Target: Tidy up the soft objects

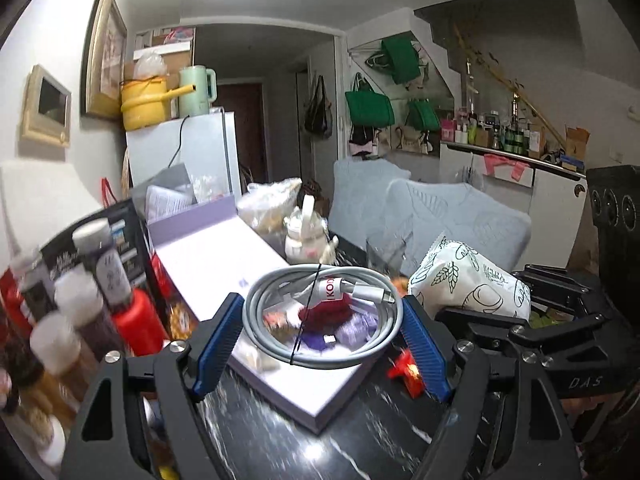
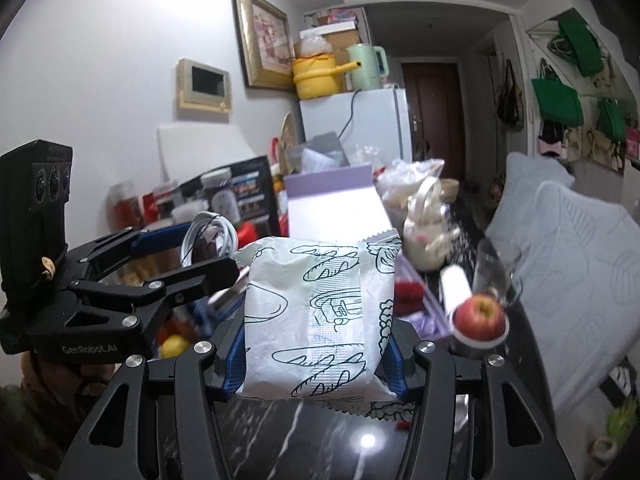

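Left tool (image 1: 322, 322): jaws set wide, blue pads bearing on opposite edges of a coiled grey cable (image 1: 320, 312), which is carried flat and clear of the lavender box (image 1: 224, 264) beneath. The wide setting suits the coil's breadth; gripping across the ring keeps the loops and their black tie together.

Right tool (image 2: 312, 354): jaws drawn in to a moderate gap, pads pressing both sides of a white bread-print packet (image 2: 316, 312). The packet bulges above the pads and is held raised over the dark marbled counter (image 2: 304, 436), apparently gripped low so the soft contents are not crushed.

Both items hang in the air side by side, near each other but apart, above a crowded counter. An apple (image 2: 480, 316) sits on a white stand to the right; jars (image 1: 100, 264) stand left.

Judgement: both soft items are lifted for transfer; the lavender box appears the likely destination, though this is unconfirmed.
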Demonstrator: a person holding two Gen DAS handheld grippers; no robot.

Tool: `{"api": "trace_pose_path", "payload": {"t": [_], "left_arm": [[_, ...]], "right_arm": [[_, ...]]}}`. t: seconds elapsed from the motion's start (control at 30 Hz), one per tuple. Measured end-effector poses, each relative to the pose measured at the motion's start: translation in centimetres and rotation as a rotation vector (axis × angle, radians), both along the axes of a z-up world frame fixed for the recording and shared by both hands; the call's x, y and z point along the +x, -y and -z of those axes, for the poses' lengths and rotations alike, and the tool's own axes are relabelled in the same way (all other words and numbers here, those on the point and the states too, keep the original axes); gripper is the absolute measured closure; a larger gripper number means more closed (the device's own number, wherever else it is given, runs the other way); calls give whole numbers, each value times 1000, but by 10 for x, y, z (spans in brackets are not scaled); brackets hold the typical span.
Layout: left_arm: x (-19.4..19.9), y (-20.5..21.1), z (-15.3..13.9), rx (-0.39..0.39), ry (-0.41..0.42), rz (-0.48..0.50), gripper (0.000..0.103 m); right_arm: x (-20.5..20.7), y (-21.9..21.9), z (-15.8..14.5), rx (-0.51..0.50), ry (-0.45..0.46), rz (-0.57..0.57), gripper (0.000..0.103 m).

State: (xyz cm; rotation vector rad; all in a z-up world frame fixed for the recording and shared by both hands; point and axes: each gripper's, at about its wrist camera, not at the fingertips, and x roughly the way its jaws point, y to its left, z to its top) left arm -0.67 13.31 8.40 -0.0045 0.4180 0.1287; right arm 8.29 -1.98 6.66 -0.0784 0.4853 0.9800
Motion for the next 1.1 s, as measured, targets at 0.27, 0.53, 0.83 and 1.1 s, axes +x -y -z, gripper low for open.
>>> {"api": "trace_pose_path", "payload": {"t": [0.27, 0.53, 0.83, 1.1], "left_arm": [[50, -28, -18, 14, 25, -36, 24], [107, -65, -10, -7, -32, -101, 24], [160, -101, 18, -36, -147, -181, 24], [198, -117, 61, -56, -288, -197, 24]], "right_arm": [[52, -33, -23, -3, 16, 27, 49], [101, -72, -28, -39, 8, 50, 49], [156, -114, -3, -119, -52, 76, 49], [191, -136, 46, -204, -156, 103, 49]]}}
